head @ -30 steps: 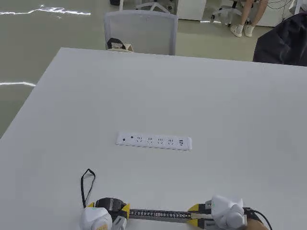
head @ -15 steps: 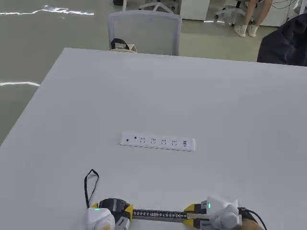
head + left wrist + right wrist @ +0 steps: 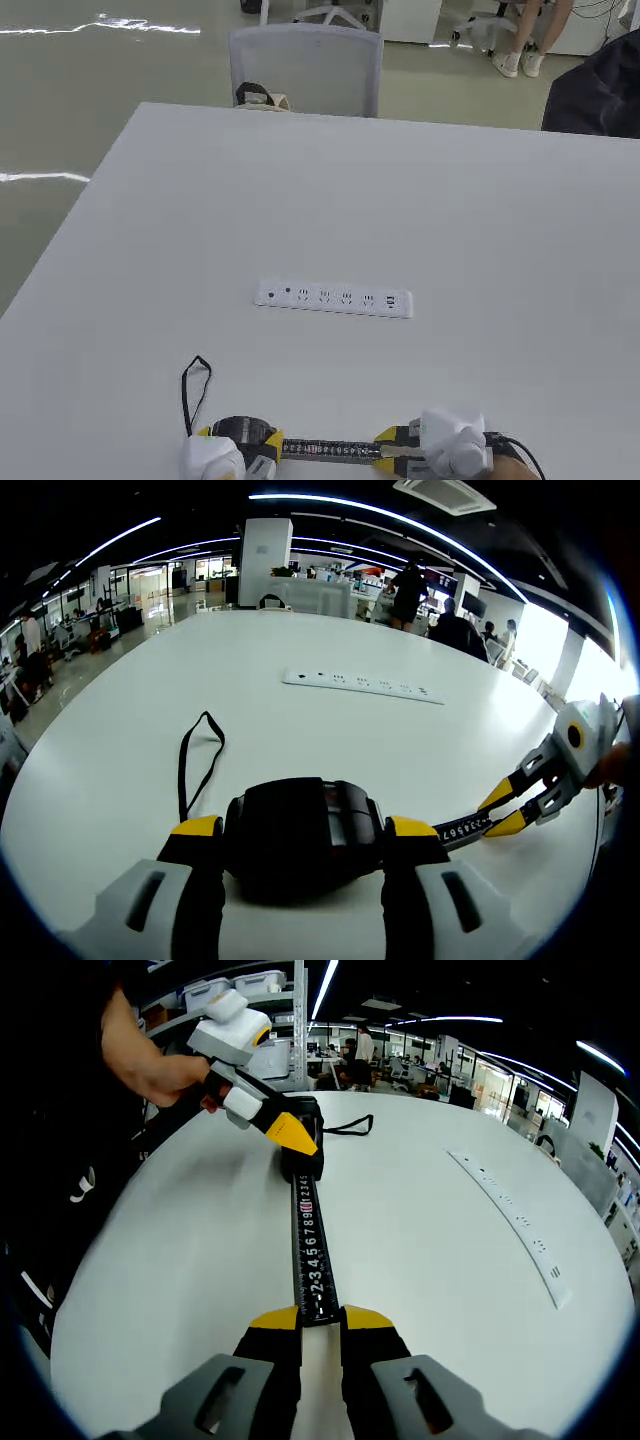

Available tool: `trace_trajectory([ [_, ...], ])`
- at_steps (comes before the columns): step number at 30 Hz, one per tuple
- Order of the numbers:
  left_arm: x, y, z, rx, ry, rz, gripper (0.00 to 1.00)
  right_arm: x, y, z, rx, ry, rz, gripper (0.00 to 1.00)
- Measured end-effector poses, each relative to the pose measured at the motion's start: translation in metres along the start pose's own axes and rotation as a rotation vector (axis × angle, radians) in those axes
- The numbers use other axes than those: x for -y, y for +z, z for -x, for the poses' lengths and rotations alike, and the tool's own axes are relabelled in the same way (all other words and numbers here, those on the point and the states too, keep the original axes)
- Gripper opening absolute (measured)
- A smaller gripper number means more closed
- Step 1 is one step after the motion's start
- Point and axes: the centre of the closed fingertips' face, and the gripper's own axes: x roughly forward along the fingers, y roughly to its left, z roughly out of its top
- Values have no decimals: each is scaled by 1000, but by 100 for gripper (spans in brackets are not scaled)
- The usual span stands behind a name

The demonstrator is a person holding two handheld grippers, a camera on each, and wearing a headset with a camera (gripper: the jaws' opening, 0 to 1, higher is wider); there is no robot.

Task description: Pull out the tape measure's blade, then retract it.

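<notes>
- Jaws of the left gripper [image 3: 240, 440] pinch the black tape measure case [image 3: 242, 430] at the near edge of the white table [image 3: 300, 200] in the head view. The right gripper [image 3: 388, 450] pinches the tip of the blade [image 3: 330, 449], which spans the gap between the two grippers. A white power strip [image 3: 333, 298] lies farther back.
- Left gripper view: the case sits clamped between both jaws, and its wrist strap [image 3: 195, 760] lies looped on the table.
- Right gripper view: the jaws are pressed onto the blade's end, and the numbered scale runs to the case.
</notes>
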Motion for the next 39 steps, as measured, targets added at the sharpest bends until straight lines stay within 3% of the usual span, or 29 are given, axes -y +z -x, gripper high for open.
trace_trajectory([
  [18,1,2,-1,3,3,2,63,-1,11,-13,13,9,1,13],
  [29,2,5,-5,6,60,50,69,0,11,-12,5,4,6,13],
  [39,-6,-3,-13,8,76,48,68,0,13,-12,10,1,3,12],
])
